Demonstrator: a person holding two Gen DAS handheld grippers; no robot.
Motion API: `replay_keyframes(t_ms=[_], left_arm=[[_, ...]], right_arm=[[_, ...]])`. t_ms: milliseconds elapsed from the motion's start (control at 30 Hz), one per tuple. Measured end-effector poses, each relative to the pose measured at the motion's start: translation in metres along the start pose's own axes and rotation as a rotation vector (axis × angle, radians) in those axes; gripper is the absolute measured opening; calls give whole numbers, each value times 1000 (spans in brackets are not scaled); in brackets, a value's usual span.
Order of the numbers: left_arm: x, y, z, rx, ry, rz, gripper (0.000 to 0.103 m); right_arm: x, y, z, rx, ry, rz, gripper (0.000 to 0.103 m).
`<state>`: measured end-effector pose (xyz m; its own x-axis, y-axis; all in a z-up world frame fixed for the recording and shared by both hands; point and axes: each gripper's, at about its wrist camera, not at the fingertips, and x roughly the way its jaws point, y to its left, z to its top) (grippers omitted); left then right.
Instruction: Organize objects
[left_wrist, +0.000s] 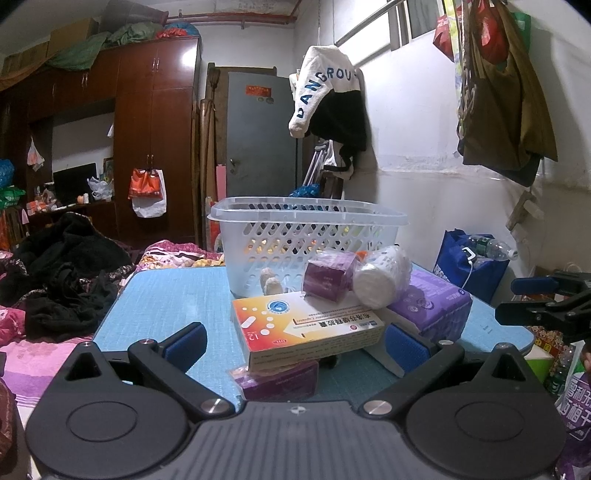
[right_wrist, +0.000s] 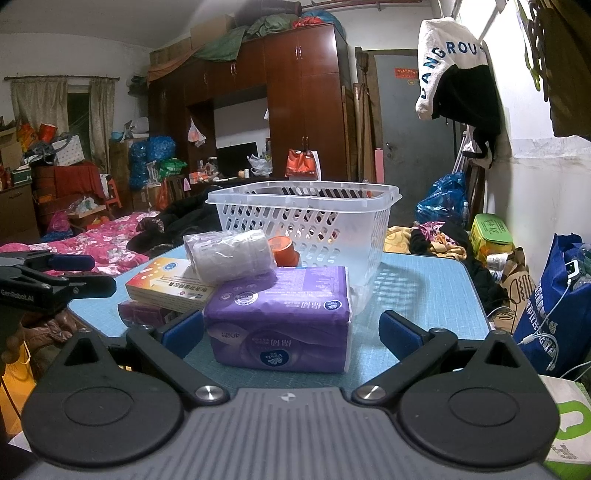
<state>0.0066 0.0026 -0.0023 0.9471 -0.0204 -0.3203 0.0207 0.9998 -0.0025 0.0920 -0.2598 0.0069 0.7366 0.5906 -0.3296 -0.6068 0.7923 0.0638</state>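
A clear plastic basket (left_wrist: 310, 218) (right_wrist: 303, 206) stands at the far side of a blue table (left_wrist: 166, 295) (right_wrist: 424, 295). In front of it lies a pile: an orange-white medicine box (left_wrist: 306, 328) (right_wrist: 166, 284) on a dark purple box (left_wrist: 277, 380), a small purple box (left_wrist: 328, 277), a wrapped white roll (left_wrist: 380, 280) (right_wrist: 229, 254), an orange-lidded bottle (right_wrist: 282, 251) and a purple tissue pack (left_wrist: 432, 302) (right_wrist: 280, 317). My left gripper (left_wrist: 295, 343) is open around the medicine box. My right gripper (right_wrist: 291, 332) is open around the tissue pack.
A bed with pink bedding and dark clothes (left_wrist: 55, 288) lies left of the table. A blue bag (left_wrist: 469, 262) (right_wrist: 557, 306) stands at the right by the white wall. A jacket (left_wrist: 328, 96) hangs above. A wardrobe (right_wrist: 280, 96) and a grey door (left_wrist: 262, 133) stand behind.
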Motion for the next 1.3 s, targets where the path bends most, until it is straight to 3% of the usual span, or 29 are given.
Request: replay_keyframes(t_ms=[167, 367, 433, 500, 667, 833, 1000, 1133, 1233, 1300], left_arm=[[-3, -1, -1, 27, -32, 7, 103], [8, 5, 3, 63, -137, -8, 103], [18, 8, 6, 59, -88, -11, 103], [26, 13, 10, 31, -81, -62, 103], [50, 17, 21, 37, -81, -154, 101], [68, 14, 23, 102, -86, -176, 96], [74, 23, 20, 86, -90, -182, 96], [76, 25, 20, 107, -88, -199, 95], [79, 22, 20, 123, -90, -191, 95], [84, 20, 21, 130, -83, -206, 95]], right_arm=[[-2, -3, 0, 13, -29, 19, 103], [5, 3, 1, -14, -104, 44, 103], [12, 6, 2, -10, -126, 32, 103], [20, 8, 3, -6, -162, 34, 103], [49, 15, 13, -31, -136, 158, 103], [68, 19, 19, -78, -124, 177, 103], [72, 25, 19, -127, -120, 227, 102], [75, 34, 15, -184, -112, 219, 93], [74, 32, 12, -198, -106, 206, 76], [70, 27, 9, -190, -111, 197, 75]])
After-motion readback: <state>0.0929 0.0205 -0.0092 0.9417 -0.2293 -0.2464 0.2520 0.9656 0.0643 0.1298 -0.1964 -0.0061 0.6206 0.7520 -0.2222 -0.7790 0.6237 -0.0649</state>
